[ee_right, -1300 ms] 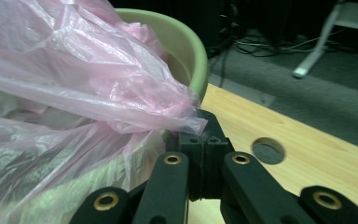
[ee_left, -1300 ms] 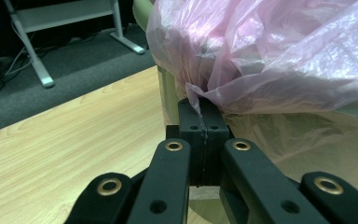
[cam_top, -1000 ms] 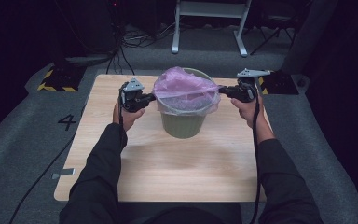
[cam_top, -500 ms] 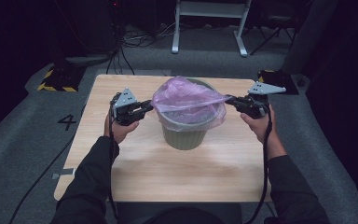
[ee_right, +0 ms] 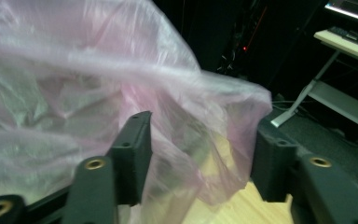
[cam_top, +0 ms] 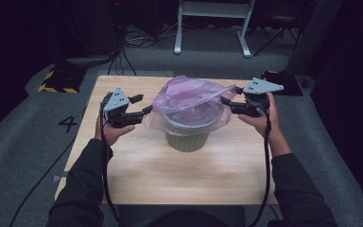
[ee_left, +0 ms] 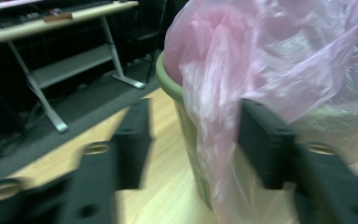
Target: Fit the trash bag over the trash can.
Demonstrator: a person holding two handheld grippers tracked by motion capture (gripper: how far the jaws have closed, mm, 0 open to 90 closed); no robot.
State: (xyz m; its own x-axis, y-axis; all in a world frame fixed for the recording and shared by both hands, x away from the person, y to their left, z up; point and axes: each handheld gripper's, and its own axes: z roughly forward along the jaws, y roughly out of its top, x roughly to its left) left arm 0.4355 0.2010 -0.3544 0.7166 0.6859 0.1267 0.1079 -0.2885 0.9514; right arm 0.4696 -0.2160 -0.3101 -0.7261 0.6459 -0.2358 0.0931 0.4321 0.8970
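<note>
With both hands low at the light wooden surface [cam_top: 137, 175], my left tool [cam_top: 139, 112] and right tool [cam_top: 228, 102] stand spread beside the thin pink plastic bag [cam_top: 189, 101]; I'd draw its hem evenly down around the olive-green round plastic bin [cam_top: 187, 137] mid-surface.

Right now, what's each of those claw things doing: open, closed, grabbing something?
Left gripper: open, jaws wide apart beside the pink bag.
Right gripper: open, bag film lying loose between its jaws.

High view looks down over my arms at the table [cam_top: 137, 175]; my gripper views sit close, sharing the pink bag [cam_top: 189, 97].
</note>
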